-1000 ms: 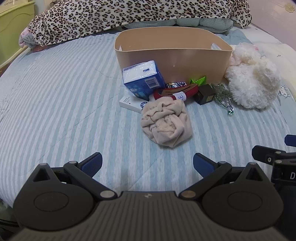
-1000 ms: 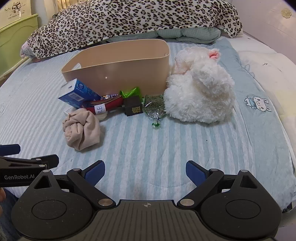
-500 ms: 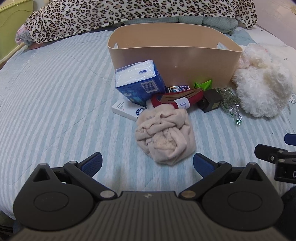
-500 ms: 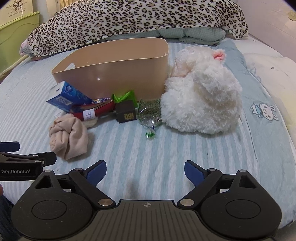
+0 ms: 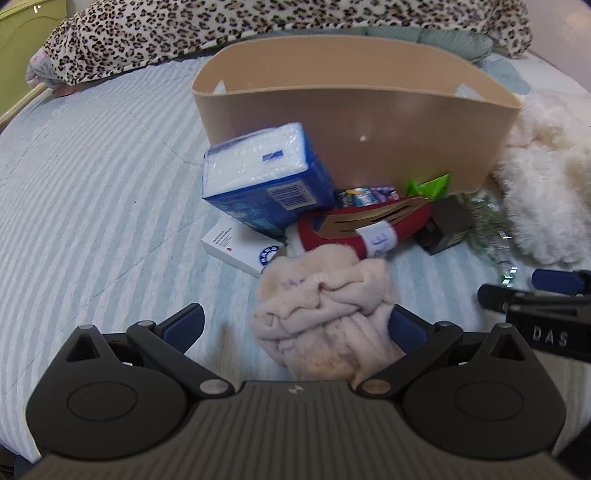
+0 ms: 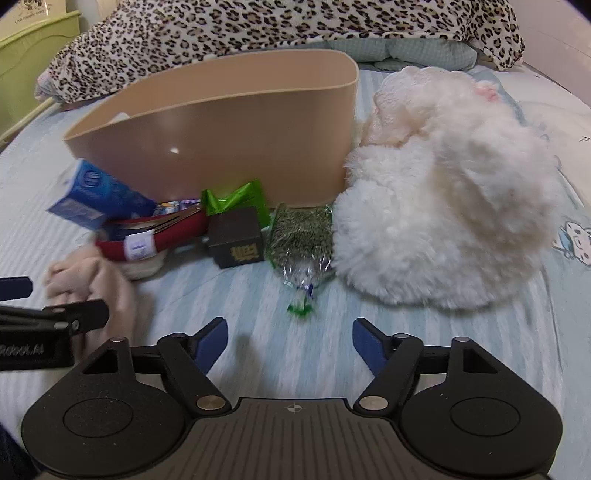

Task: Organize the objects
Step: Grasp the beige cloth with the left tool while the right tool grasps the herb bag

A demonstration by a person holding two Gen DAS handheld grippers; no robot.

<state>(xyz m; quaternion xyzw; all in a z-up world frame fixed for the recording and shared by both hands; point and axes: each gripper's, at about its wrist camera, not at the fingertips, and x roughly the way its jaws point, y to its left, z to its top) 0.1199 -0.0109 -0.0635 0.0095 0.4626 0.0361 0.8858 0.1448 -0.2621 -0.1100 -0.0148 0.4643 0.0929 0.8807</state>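
Note:
A beige bin (image 5: 354,122) stands on the striped bed, also in the right wrist view (image 6: 229,147). In front of it lie a blue tissue pack (image 5: 262,177), a white box (image 5: 240,247), a red hair clip (image 5: 365,225), a black box (image 6: 236,236), a green packet (image 6: 232,199), a clear bag of green bits (image 6: 299,236) and a crumpled beige cloth (image 5: 325,314). My left gripper (image 5: 295,325) is open, the cloth lying between its fingers. My right gripper (image 6: 290,343) is open and empty, just short of the clear bag.
A white plush toy (image 6: 443,206) lies right of the bin. A leopard-print blanket (image 6: 258,29) is heaped behind it. A green cabinet (image 6: 29,51) stands at the far left. Each gripper shows at the other view's edge.
Both grippers have moved forward toward the pile. The cloth now lies between the left gripper's open fingers. The right gripper's fingers have narrowed slightly.

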